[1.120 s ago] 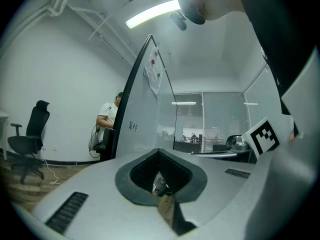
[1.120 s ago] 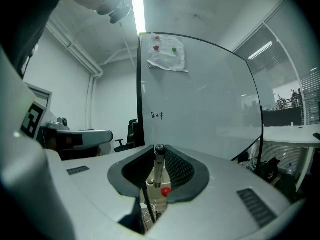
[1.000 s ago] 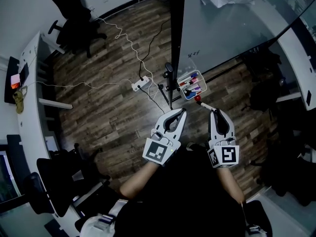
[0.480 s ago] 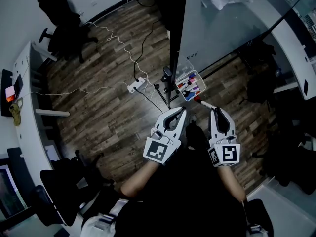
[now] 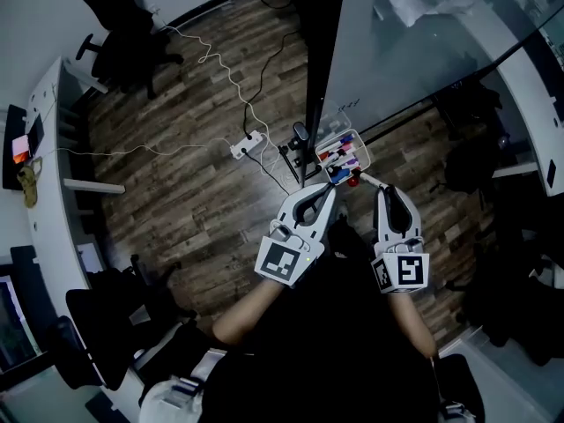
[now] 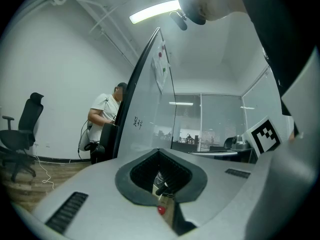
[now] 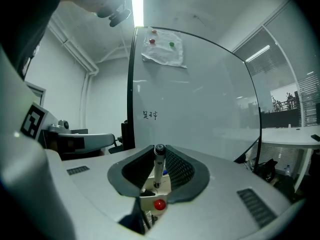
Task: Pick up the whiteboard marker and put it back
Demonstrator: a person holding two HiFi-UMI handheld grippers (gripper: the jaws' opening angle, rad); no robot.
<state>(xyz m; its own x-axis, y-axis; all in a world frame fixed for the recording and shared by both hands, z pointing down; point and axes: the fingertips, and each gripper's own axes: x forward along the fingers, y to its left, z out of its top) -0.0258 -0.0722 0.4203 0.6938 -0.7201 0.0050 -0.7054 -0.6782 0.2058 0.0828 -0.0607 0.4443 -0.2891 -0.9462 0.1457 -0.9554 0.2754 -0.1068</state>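
The whiteboard marker (image 5: 366, 185) has a white barrel and a red cap. My right gripper (image 5: 385, 192) is shut on it. In the right gripper view the marker (image 7: 158, 166) stands upright between the jaws, grey end up and red cap (image 7: 159, 204) low. A clear marker tray (image 5: 339, 154) with several markers hangs at the foot of the whiteboard (image 5: 414, 51), just ahead of both grippers. My left gripper (image 5: 324, 194) is shut with nothing in it, its tip right below the tray. The red cap (image 6: 161, 210) also shows low in the left gripper view.
The whiteboard's dark stand (image 5: 308, 161) stands left of the tray. A white power strip (image 5: 248, 144) and its cables lie on the wood floor. Office chairs (image 5: 123, 11) and a white desk (image 5: 53, 148) line the left. A person (image 6: 106, 115) sits behind the board.
Both grippers have moved forward toward the tray; the marker's red cap now lies close beside the tray's edge. The right gripper's hold on the marker is unchanged.
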